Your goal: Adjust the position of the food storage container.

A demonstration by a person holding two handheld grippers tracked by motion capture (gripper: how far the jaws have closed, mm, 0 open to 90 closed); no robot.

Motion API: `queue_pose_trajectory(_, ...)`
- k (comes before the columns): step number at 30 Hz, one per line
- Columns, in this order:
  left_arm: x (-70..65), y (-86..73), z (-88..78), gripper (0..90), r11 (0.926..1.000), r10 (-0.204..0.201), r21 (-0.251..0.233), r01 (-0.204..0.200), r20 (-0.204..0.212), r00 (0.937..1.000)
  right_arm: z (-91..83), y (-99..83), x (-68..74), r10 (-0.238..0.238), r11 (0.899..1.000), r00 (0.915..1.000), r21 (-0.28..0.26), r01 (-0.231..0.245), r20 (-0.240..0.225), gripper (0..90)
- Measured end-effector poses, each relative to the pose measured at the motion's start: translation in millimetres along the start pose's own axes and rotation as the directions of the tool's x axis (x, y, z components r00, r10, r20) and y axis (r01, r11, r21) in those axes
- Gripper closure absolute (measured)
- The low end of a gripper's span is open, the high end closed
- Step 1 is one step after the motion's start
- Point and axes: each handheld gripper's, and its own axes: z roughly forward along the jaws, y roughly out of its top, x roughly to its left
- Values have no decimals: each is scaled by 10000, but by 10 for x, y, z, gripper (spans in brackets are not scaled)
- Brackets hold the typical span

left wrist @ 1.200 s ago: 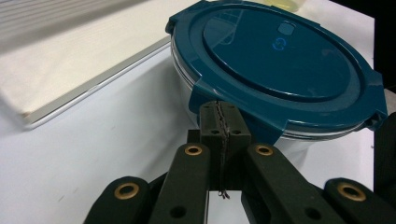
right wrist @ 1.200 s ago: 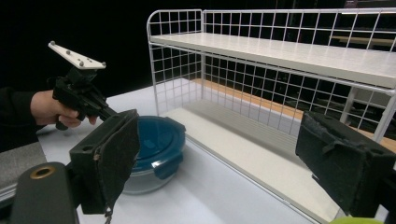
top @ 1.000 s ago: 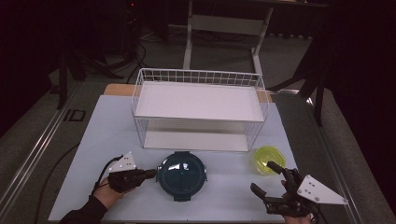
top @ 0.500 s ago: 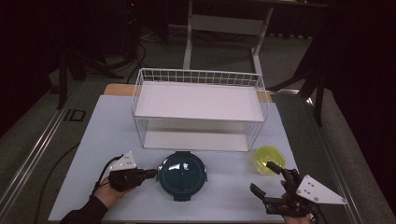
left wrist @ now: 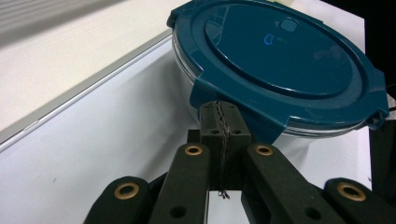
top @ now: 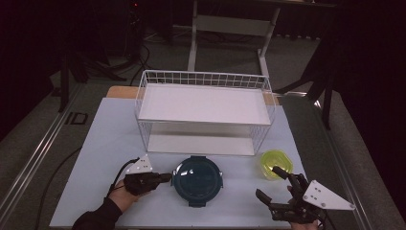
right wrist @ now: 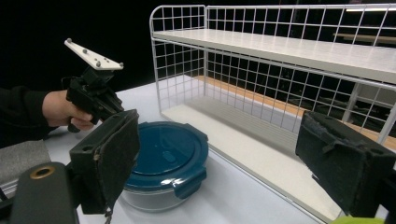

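Hiding container (left wrist: 285,60) latch, closed left gripper (left wrist: 219,122) tips against it.

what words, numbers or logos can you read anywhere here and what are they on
"ID": large pale letters on the grey floor strip left of the table, in the high view.
A small mark on the dark blue lid of the round container, in the left gripper view: it glows blue but is too small to read, and may only be a reflection.
The wire rack and the yellow bowl show no readable text.
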Motion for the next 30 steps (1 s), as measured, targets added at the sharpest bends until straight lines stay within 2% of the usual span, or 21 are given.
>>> queue_pose_trajectory(7,-34,37,75,900,10000,33,-13,-33,106,9999,22,-9,7,13,10000,10000,68,-12,-73,133)
queue_pose_trajectory(10,-35,44,60,900,9999,101,99,-104,294,9995,26,-7,14,30,10000,10000,51,-30,-68,133)
queue_pose_trajectory(13,-68,68,20,900,9999,129,-35,-127,405,9991,35,-10,15,88,10000,9999,22,-88,-90,133)
queue_pose_trajectory(16,-87,111,-67,771,9990,-20,-455,39,422,9991,64,4,17,338,9994,9993,4,-338,-180,132)
queue_pose_trajectory(19,-98,145,-138,521,9971,-234,-716,264,419,9988,88,24,45,266,9996,9994,-23,-267,-236,132)
queue_pose_trajectory(20,-125,185,-236,394,9900,-326,-1363,373,359,9988,143,45,76,300,9995,9987,-24,-301,-410,134)
queue_pose_trajectory(21,-125,185,-236,325,9900,-326,-1363,373,359,9988,143,45,76,300,9995,9987,-24,-301,-410,134)
queue_pose_trajectory(22,-131,204,-262,325,9868,-417,-1550,468,358,9985,170,48,85,332,9994,9983,32,-331,-488,138)
queue_pose_trajectory(24,-148,244,-295,168,9846,-485,-1658,550,435,9979,240,51,124,173,9996,9982,250,-159,-581,153)
queue_pose_trajectory(26,-181,291,-319,114,9835,-499,-1712,582,520,9974,301,54,176,-109,9992,9993,370,122,-354,171)
queue_pose_trajectory(29,-226,340,-335,16,9764,-565,-2042,699,706,9959,386,75,216,-217,9974,9976,677,261,-650,194)
queue_pose_trajectory(30,-252,363,-343,14,9726,-551,-2212,717,804,9952,402,80,231,-325,9969,9980,694,362,-544,197)
